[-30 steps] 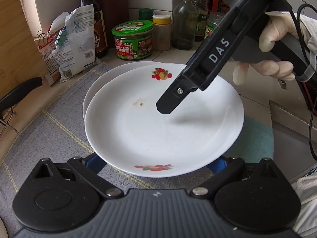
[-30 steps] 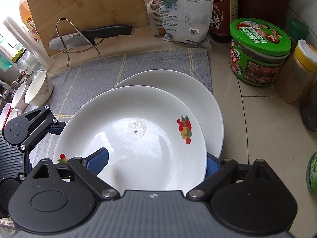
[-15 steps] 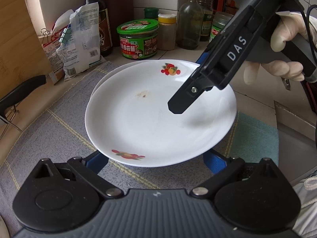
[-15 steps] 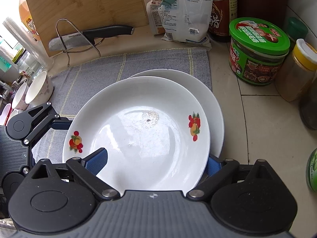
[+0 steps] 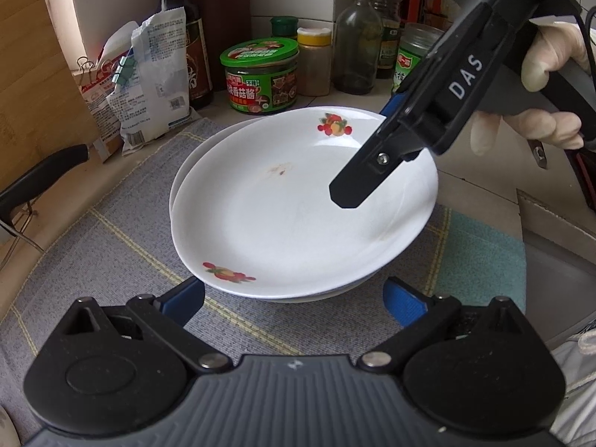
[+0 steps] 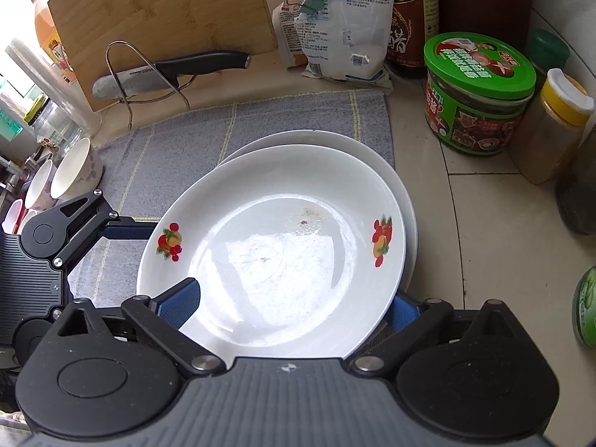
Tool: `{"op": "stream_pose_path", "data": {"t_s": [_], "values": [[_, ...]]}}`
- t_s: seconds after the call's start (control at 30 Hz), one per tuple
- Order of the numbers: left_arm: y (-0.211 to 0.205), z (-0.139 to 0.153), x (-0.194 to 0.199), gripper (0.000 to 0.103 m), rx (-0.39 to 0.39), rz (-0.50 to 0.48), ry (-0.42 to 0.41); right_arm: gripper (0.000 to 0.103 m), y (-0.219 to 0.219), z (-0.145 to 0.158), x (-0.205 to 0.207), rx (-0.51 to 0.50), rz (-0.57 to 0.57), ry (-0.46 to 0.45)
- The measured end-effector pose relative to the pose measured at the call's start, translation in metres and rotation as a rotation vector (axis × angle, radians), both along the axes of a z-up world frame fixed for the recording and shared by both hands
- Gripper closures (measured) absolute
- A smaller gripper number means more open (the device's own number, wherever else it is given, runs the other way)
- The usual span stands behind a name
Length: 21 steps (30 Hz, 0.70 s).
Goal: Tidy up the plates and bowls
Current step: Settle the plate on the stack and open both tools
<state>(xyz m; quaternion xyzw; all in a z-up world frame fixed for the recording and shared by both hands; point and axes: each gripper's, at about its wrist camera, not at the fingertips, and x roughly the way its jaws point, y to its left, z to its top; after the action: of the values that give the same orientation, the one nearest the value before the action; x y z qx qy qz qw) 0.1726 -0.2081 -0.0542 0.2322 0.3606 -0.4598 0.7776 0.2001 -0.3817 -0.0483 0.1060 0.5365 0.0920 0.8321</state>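
A: Left side of the worktop, please

B: Two pale bowls (image 6: 76, 171) lie tilted at the left edge, beside the left tongs (image 5: 294, 298). A knife (image 6: 167, 74) rests in a wire stand before an upright wooden cutting board (image 6: 160, 11) at the back edge

A: State of the left tongs?

B: Fingers spread wide, nothing between them. They sit just off the near rim of the plates, not touching

A: And the plates?

B: The upper plate (image 5: 298, 205), white with fruit motifs, lies on a lower plate (image 5: 193, 175), shifted slightly off centre. Both are over the grey cloth (image 5: 111, 253) in the middle of the worktop. A small brown smear marks the upper plate's well

A: Right tongs?

B: The right tongs (image 6: 294, 307) hold the upper plate by its rim: one blue pad above the rim, the other below. Whether that plate bears fully on the lower one, I cannot tell

A: Right of that?

B: A green-lidded jar (image 6: 478, 93) and a yellow-capped jar (image 6: 555, 126) stand along the back right edge
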Motion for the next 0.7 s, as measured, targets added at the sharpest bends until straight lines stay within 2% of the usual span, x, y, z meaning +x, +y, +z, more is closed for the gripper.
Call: {"op": "stream_pose_path", "data": {"t_s": [0.4, 0.7], "values": [[-0.0013, 0.0028, 0.0003, 0.002, -0.024, -0.01, -0.027, 0.0, 0.0042, 0.0031, -0.0068, -0.029, -0.011, 0.018], [-0.0006, 0.0012, -0.0019, 0.002, -0.037, 0.034, -0.024, 0.0, 0.0066, 0.0026, -0.0069, -0.049, -0.051, 0.057]]}}
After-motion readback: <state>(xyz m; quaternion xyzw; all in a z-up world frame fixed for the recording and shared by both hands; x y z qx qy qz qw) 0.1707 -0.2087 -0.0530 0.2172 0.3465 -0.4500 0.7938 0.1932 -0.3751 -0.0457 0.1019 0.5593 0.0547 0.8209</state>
